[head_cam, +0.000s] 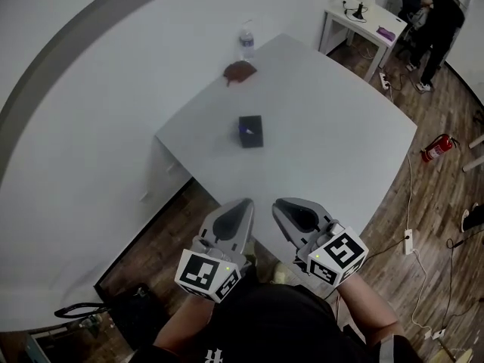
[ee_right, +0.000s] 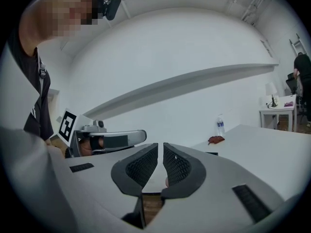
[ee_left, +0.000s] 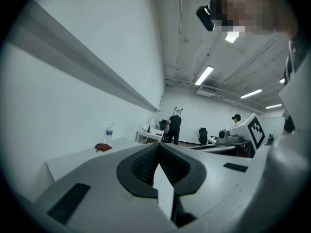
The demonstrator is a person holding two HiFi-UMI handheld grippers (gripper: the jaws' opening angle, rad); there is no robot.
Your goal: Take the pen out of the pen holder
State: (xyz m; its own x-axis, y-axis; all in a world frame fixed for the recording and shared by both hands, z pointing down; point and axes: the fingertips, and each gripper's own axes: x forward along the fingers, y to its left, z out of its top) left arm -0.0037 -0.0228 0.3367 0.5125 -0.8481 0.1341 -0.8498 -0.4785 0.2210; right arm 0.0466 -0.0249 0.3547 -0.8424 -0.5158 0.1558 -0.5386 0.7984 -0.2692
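Note:
A black square pen holder (head_cam: 251, 131) stands near the middle of the white table (head_cam: 340, 127), with a blue pen tip (head_cam: 246, 129) showing at its top. Both grippers hang close to my body, short of the table's near corner and well apart from the holder. My left gripper (head_cam: 243, 203) (ee_left: 159, 145) is shut, its tips touching and nothing held. To its right, my right gripper (head_cam: 281, 203) (ee_right: 160, 146) is shut but for a thin slit, also empty. Neither gripper view shows the holder clearly.
A reddish-brown cloth (head_cam: 240, 71) and a water bottle (head_cam: 246, 42) sit at the table's far corner. Behind are a small white desk (head_cam: 363, 13) and a person in black (head_cam: 439, 21). A fire extinguisher (head_cam: 439, 148) and cables lie on the wood floor.

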